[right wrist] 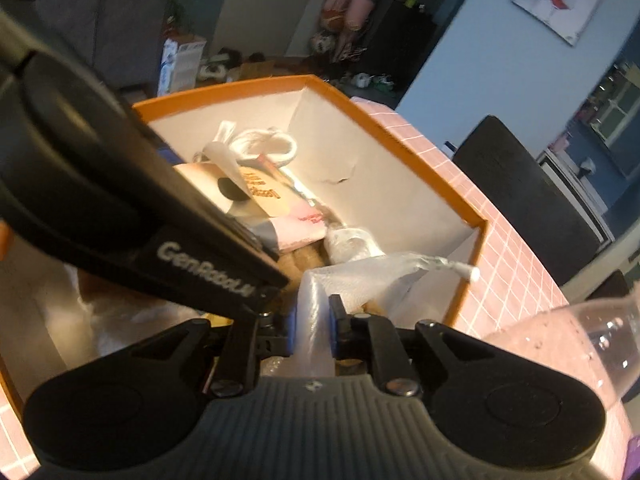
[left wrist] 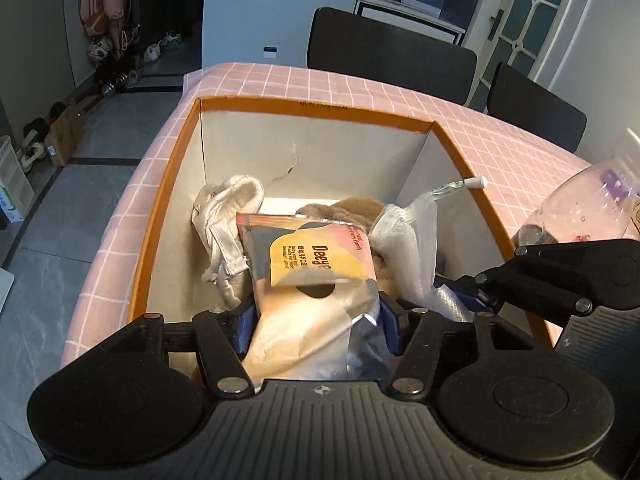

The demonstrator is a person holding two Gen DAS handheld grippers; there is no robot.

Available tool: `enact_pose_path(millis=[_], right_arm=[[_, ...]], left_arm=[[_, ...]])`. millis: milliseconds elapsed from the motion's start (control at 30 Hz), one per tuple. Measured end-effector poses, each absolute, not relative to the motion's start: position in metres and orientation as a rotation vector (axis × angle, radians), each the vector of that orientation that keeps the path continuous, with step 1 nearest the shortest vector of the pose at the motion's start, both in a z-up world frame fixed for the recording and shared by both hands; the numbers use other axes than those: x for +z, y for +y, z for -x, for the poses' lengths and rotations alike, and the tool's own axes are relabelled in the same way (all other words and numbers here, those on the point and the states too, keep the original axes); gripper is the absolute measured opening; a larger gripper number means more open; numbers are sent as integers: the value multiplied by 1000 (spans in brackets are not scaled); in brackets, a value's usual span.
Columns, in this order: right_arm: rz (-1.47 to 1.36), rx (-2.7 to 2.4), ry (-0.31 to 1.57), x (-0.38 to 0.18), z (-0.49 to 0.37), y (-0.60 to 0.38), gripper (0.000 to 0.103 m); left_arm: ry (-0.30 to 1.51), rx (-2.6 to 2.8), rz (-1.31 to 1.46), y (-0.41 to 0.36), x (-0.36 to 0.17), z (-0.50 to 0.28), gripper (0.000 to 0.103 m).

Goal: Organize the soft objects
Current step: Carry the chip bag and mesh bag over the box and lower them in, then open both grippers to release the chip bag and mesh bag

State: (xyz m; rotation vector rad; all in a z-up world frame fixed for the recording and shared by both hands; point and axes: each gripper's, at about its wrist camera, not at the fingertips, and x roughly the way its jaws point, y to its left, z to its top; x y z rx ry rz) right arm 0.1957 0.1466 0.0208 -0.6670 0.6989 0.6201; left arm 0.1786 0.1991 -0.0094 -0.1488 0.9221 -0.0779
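A pink tablecloth with a white grid [left wrist: 500, 136] covers the table, two black chairs [left wrist: 390, 58] stand behind it, and grey floor tiles stretch toward a shoe-lined wall. One orange-rimmed white cardboard box [left wrist: 180, 168] sits on the cloth. Inside lie one white cloth bundle [left wrist: 224, 216], one brown plush piece [left wrist: 352, 208] and one printed wet-wipes pack [left wrist: 316, 276], which the left gripper [left wrist: 316, 324] clasps. The right gripper [right wrist: 314, 330], somewhat blurred, seems to pinch one clear plastic bag [right wrist: 360, 276] over the box. One transparent bottle [left wrist: 592, 204] stands beside it.
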Motion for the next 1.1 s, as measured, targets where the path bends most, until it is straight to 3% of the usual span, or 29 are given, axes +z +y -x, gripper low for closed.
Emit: enact_pose_path(millis=[67, 200, 467, 633, 900, 1100], right_arm=[[679, 639, 704, 23, -196, 147, 26], [691, 653, 696, 29, -196, 146, 34], [707, 695, 669, 39, -175, 132, 51], [696, 713, 649, 48, -163, 121, 58], [647, 723, 570, 68, -134, 93, 61], [479, 696, 479, 83, -100, 39, 67]], left_arm=[[928, -74, 155, 199, -9, -179, 73], [923, -88, 193, 203, -8, -175, 81], [879, -97, 214, 205, 9, -163, 86], [835, -107, 203, 201, 27, -152, 86], [739, -136, 144, 189, 54, -121, 86], [556, -199, 56, 162, 71, -77, 84]])
